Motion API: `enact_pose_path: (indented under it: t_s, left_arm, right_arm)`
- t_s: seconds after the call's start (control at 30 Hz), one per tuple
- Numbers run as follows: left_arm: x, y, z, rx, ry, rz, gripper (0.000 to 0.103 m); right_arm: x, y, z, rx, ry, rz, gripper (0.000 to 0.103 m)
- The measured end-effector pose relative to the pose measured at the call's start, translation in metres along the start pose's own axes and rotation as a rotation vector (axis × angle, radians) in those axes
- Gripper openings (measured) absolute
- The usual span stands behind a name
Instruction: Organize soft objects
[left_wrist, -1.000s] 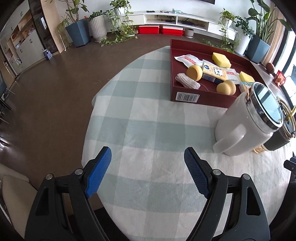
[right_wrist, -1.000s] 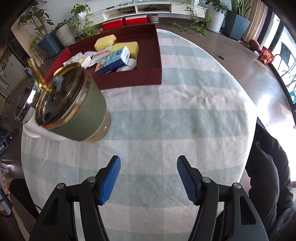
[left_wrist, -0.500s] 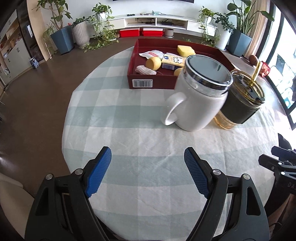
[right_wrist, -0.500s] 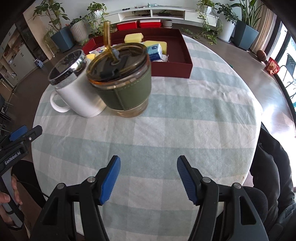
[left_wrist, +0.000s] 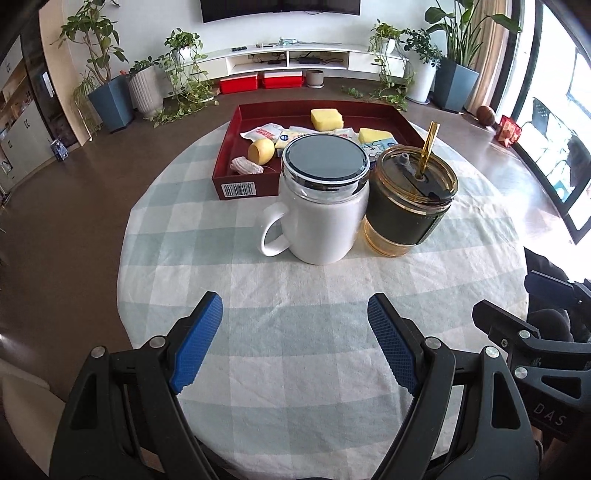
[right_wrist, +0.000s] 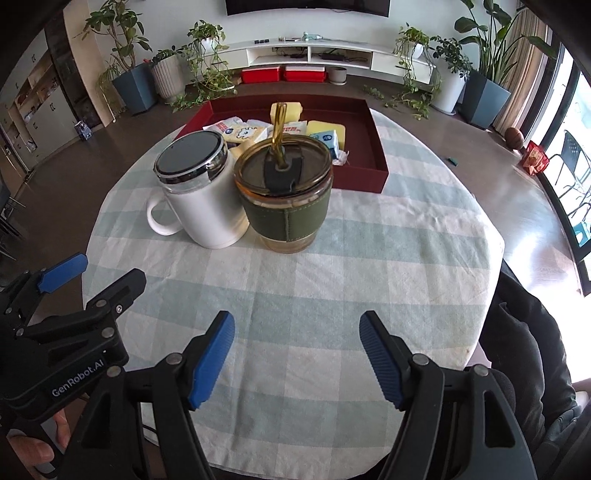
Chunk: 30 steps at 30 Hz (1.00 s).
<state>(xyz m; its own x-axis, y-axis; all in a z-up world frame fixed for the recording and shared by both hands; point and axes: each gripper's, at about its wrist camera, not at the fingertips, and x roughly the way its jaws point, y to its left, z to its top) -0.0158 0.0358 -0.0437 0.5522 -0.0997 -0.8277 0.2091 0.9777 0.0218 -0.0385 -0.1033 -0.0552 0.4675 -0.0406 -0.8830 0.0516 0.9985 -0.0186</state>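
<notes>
Above, we hold both the left gripper (left_wrist: 295, 345) and right gripper (right_wrist: 297, 354) spread, empty; the tray (left_wrist: 236, 162) runs lengthwise away from us, sponges (left_wrist: 327, 119) inside.

1 tray (left_wrist: 236, 173), 2 cups (left_wrist: 321, 206), 2 yellow sponges (left_wrist: 327, 119), 2 tongs (left_wrist: 295, 332).

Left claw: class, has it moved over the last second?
Yes. The left claw has swung right: the red tray, once at upper right in its view, now sits centred behind the white mug.
</notes>
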Motion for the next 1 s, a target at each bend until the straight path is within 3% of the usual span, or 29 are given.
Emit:
enact_pose_path:
  t_s: [0.27,0.43,0.67,1.0]
  left_arm:
    - [-0.014,-0.003,0.005,0.015,-0.027,0.029,0.081]
    - [-0.022,-0.003,0.006,0.004,-0.047,0.036,0.081]
    - [-0.031,-0.007,0.007,0.014,-0.055,0.025,0.081]
    - [-0.038,-0.013,0.009,0.028,-0.101,0.162,0.081]
  right_arm:
    - [-0.014,0.002,0.0,-0.015,-0.045,-0.051,0.08]
    - [-0.02,-0.003,0.002,0.022,-0.058,0.001,0.08]
    - [-0.031,-0.003,0.001,0.025,-0.078,-0.003,0.08]
    - [-0.039,-0.006,0.002,0.034,-0.11,-0.017,0.08]
